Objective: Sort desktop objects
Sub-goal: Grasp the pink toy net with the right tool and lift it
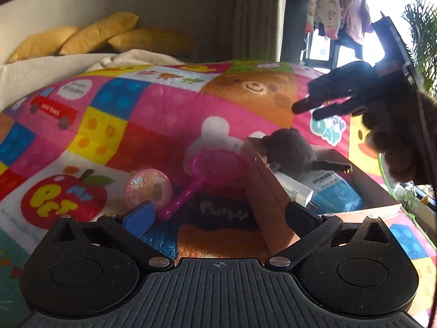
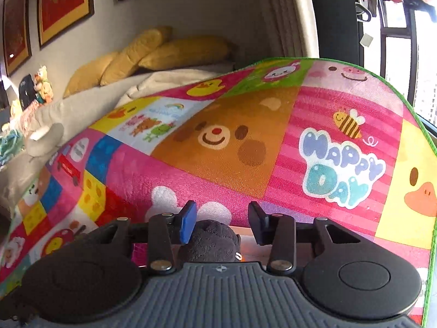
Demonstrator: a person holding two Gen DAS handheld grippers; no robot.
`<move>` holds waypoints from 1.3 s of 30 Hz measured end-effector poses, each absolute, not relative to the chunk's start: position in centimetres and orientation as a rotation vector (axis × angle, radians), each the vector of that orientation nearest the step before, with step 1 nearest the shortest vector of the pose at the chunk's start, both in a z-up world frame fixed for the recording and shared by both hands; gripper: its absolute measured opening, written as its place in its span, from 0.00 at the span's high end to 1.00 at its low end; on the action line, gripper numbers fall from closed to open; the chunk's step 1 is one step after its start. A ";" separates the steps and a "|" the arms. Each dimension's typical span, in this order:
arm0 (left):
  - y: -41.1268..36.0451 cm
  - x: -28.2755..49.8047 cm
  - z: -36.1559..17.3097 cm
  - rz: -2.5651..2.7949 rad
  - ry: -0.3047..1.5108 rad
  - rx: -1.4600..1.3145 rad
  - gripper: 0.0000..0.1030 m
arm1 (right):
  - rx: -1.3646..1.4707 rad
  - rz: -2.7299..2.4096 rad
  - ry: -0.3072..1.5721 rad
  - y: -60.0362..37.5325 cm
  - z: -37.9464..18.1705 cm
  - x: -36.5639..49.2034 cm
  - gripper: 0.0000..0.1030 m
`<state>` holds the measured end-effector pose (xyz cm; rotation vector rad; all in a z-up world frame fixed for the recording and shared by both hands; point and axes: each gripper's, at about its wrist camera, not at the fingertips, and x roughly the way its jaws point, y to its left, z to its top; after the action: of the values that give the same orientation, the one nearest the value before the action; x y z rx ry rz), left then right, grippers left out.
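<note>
A cardboard box (image 1: 266, 188) sits on the colourful play mat (image 1: 153, 114). In it lie a dark plush toy (image 1: 289, 153), a white packet (image 1: 295, 188) and a blue bag (image 1: 336, 195). Left of the box lie a pink toy net (image 1: 215, 168) and a glittery pink ball (image 1: 148, 188). My left gripper (image 1: 218, 216) is open, low over the mat beside the box. My right gripper (image 1: 316, 109) hovers above the box in the left wrist view. In its own view it (image 2: 222, 222) is open, with the plush toy (image 2: 210, 242) just below the fingers.
A sofa with yellow cushions (image 1: 101, 37) and a white blanket (image 1: 54, 68) stands behind the mat. Framed pictures (image 2: 64, 5) hang on the wall. Hanging clothes (image 1: 338, 2) and a plant (image 1: 420, 32) are by the window at right.
</note>
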<state>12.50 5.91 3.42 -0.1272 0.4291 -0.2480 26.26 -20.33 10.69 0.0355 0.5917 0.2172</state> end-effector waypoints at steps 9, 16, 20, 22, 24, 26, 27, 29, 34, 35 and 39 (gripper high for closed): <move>8.6 12.8 3.3 -0.176 0.437 -0.232 0.00 | -0.072 0.295 0.869 -17.9 7.5 27.7 0.61; 9.4 13.7 2.3 -0.101 0.513 -0.262 0.00 | -0.143 0.393 0.733 -12.9 11.7 27.2 0.61; 9.6 13.5 1.8 -0.092 0.511 -0.272 0.00 | -0.339 0.389 0.834 -6.7 8.7 31.5 0.61; 9.5 13.4 1.7 -0.097 0.510 -0.270 0.00 | -0.432 0.363 0.888 -5.0 6.6 33.4 0.61; 9.4 13.4 1.7 -0.098 0.512 -0.268 0.00 | -0.481 0.353 0.936 -4.1 4.5 34.5 0.61; 9.5 13.4 1.7 -0.098 0.514 -0.272 0.00 | -0.515 0.362 0.946 -3.7 3.3 34.8 0.61; 9.5 13.5 1.7 -0.098 0.515 -0.275 0.00 | -0.535 0.360 0.941 -3.4 3.1 34.8 0.66; 9.5 13.5 1.7 -0.103 0.514 -0.279 0.00 | -0.534 0.367 0.921 -3.4 3.6 34.3 0.80; 9.5 13.2 1.8 -0.115 0.498 -0.277 0.00 | -0.426 0.493 0.803 -6.2 9.1 28.4 0.94; 9.5 13.1 1.9 -0.117 0.498 -0.276 0.00 | -0.409 0.513 0.777 -7.0 10.2 26.9 0.94; 11.0 11.1 2.8 -0.129 0.491 -0.325 0.00 | -0.332 0.524 0.694 -11.4 13.5 20.4 0.96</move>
<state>11.08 11.00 2.83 -0.3254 0.4908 -0.1286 20.43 -11.43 13.46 -0.3319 0.6938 0.5235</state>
